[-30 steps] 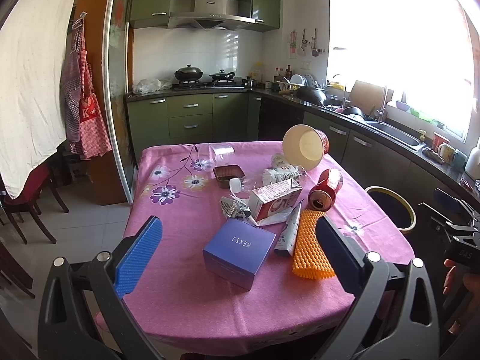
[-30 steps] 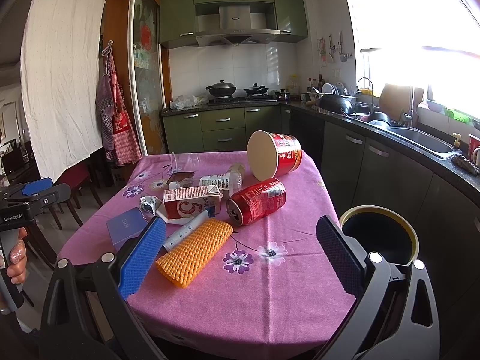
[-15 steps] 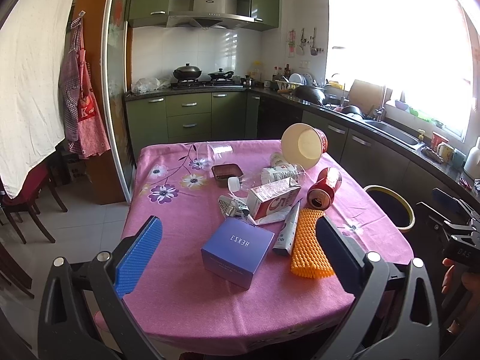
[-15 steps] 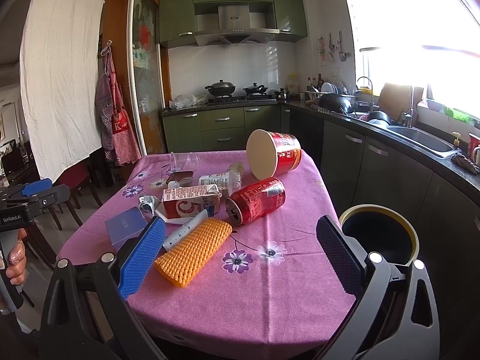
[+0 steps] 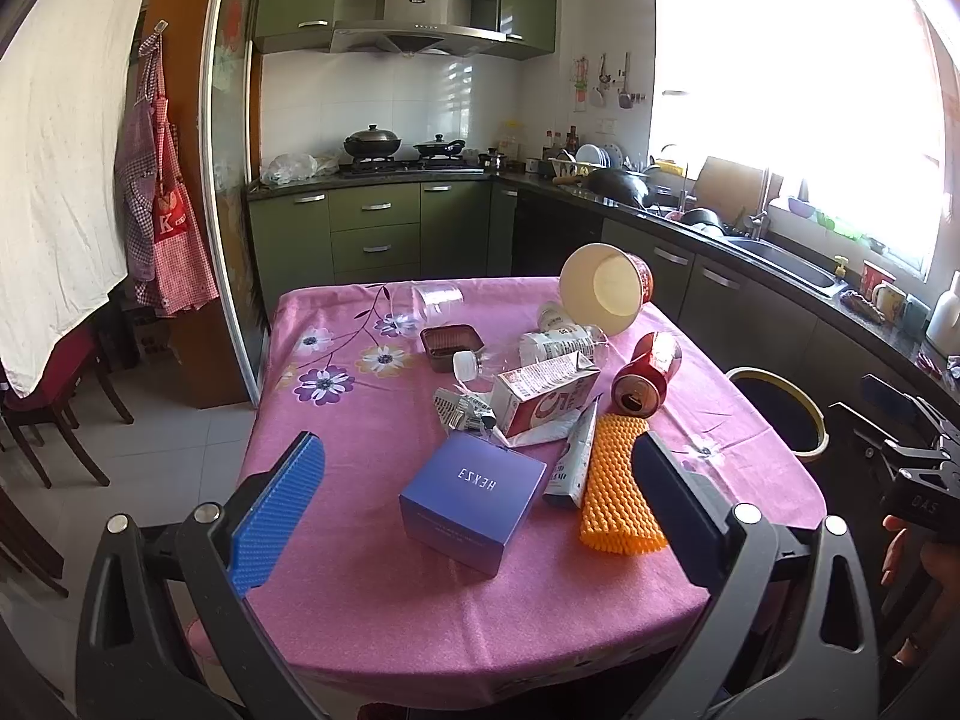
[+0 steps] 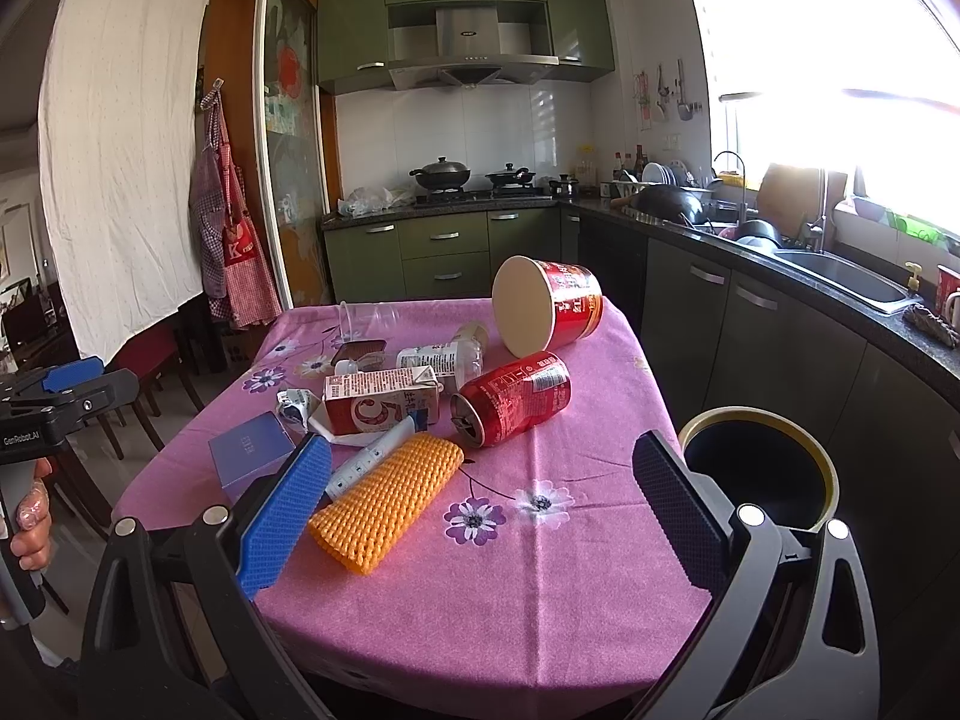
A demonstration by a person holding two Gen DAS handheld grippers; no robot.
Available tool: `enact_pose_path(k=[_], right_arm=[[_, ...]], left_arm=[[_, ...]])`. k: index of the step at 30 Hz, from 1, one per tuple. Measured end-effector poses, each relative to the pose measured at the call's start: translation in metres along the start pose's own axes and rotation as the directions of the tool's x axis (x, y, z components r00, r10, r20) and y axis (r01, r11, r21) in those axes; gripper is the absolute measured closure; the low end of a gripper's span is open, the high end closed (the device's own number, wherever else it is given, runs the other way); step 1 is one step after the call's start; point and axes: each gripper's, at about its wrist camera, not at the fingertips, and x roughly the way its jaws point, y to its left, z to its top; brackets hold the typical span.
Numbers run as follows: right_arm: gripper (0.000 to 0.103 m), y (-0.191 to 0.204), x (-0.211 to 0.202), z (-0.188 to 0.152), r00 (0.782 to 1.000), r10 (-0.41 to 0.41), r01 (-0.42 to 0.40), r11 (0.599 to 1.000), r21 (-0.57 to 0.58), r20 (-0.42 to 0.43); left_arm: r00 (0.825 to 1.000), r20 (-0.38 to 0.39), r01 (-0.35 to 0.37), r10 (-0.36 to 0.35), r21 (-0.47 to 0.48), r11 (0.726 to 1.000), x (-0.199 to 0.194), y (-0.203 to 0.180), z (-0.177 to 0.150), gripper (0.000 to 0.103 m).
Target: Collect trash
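- Fingers of the left gripper (image 5: 477, 507) are spread wide and hold nothing; they hover level above the near edge of the pink flowered counter (image 5: 372, 612), with the purple square box (image 5: 474, 501) between them.
- Fingers of the right gripper (image 6: 480, 501) are also wide apart and empty, held low at the near edge of the counter, the orange foam net sleeve (image 6: 387, 501) just beside the blue left pad.
- A hand (image 6: 30, 525) at the left edge of the right view grips the other tool's handle.
- Trash lies in a loose heap mid-counter: a red drink can (image 6: 510, 399) on its side, a red-and-white carton (image 6: 381, 399), a tipped red paper tub (image 6: 546, 306).
- Beside the counter's right side stands a black bin with a yellow rim (image 6: 759, 471), its mouth open.
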Motion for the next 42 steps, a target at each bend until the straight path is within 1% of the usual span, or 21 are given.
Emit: enact_pose_path(k=[42], right_arm=[[0.004, 0.0008, 0.003, -0.0028, 1.0, 0.0, 0.0, 1.0, 0.003, -0.003]], left_arm=[[1.0, -0.011, 0.005, -0.005, 0.008, 1.0, 0.0038, -0.0023, -0.0013, 0.006]])
